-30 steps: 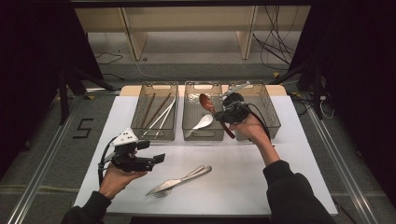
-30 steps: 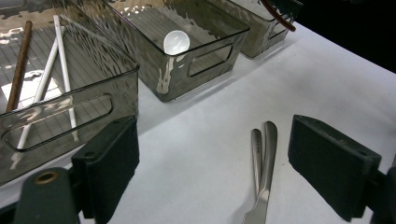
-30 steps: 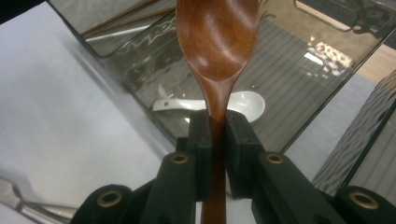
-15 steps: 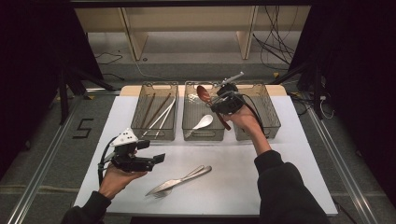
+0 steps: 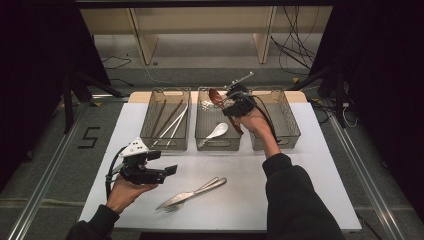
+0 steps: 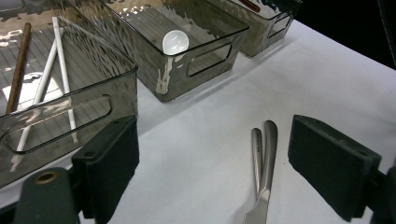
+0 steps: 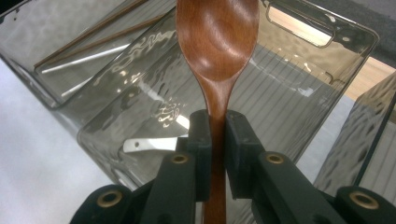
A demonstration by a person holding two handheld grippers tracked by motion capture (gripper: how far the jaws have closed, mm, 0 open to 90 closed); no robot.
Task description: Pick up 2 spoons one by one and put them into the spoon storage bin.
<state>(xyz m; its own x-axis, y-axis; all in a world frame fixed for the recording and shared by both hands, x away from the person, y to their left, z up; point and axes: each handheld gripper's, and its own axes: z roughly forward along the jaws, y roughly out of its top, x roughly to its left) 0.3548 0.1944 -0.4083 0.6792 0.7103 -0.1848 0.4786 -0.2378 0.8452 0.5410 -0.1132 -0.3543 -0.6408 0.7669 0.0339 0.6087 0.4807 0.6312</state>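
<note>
R gripper (image 7: 215,135) clamped narrow on the wooden spoon (image 7: 217,42) handle – bowl sticks out straight ahead of the jaws, long axis in line w/ them. Middle bin (image 5: 217,142) sits right below/ahead of the bowl, white spoon (image 5: 216,133) already inside. L gripper (image 5: 167,171) wide open, holding nothing – fork & knife (image 6: 261,158) lie just ahead betw. its jaws, handles pointing away.

Table (image 5: 310,165) brightly lit; surroundings dark; glare on bins (image 6: 205,28); focus sharp.
</note>
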